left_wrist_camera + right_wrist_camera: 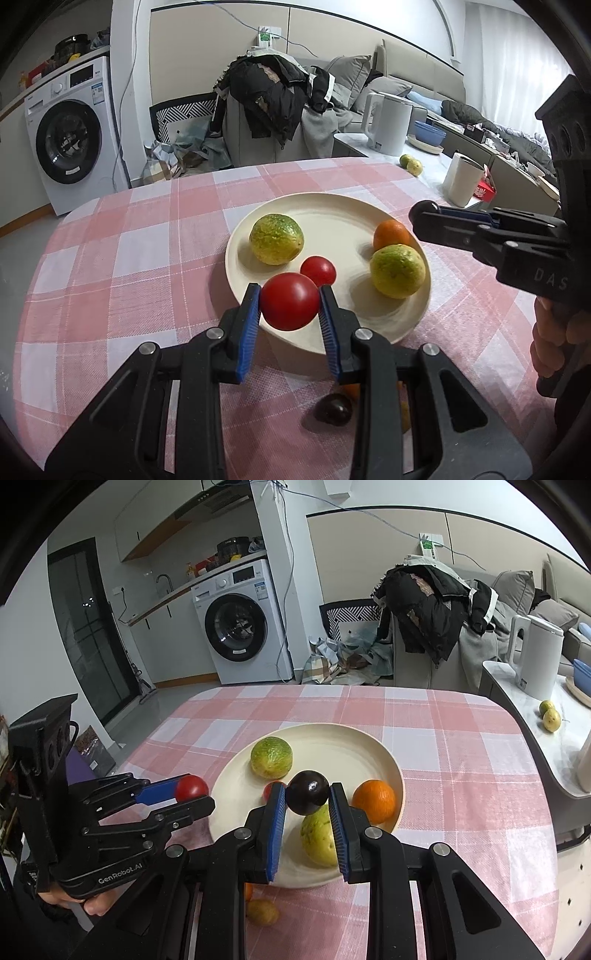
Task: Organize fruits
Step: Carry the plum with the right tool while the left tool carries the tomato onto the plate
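My left gripper [290, 302] is shut on a red tomato [290, 301], held just above the near rim of a cream plate [332, 221]. On the plate lie two green-yellow fruits [276, 239] [397, 271], an orange [391, 234] and a small red tomato [318, 271]. My right gripper [308, 794] is shut on a dark purple fruit [308, 792], which hangs over the plate [343, 753] near the orange [373, 800]. The left gripper [192, 792] comes in from the left with its tomato [191, 788]. The right gripper [428, 216] reaches in from the right.
On the checked tablecloth below the grippers lie another dark fruit [334, 408], a small orange one [248, 891] and a yellowish one [262, 912]. A white kettle [388, 123], a white cup [461, 179] and two small fruits [410, 162] stand on the side table at right.
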The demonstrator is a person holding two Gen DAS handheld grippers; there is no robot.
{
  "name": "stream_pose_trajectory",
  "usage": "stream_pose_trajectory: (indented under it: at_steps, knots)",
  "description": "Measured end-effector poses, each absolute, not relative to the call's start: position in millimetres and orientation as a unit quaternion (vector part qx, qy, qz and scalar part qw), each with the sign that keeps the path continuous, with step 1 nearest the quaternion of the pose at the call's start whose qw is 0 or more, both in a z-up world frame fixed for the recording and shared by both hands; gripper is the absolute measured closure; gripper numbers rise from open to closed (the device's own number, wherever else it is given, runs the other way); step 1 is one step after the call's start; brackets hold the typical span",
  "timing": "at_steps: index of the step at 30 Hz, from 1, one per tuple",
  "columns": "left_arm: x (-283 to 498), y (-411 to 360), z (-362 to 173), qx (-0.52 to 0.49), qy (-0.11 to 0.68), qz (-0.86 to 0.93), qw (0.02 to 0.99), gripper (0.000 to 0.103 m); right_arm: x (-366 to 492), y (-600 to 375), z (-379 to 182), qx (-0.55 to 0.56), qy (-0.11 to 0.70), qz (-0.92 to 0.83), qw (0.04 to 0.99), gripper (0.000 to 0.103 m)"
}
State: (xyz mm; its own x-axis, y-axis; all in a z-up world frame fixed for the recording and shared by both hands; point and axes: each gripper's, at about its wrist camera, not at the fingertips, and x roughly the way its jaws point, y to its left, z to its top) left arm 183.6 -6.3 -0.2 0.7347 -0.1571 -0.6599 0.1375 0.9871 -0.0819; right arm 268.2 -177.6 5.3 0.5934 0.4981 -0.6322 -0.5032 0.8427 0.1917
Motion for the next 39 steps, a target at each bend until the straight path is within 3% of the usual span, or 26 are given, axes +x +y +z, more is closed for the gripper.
stream_pose_trajectory:
  at_steps: [39]
  knots:
    - [226, -6, -35, -0.016, 0.382, -0.077, 0.921, 0.075, 313, -144, -26, -0.038, 0.393, 0.264, 0.88, 0.078]
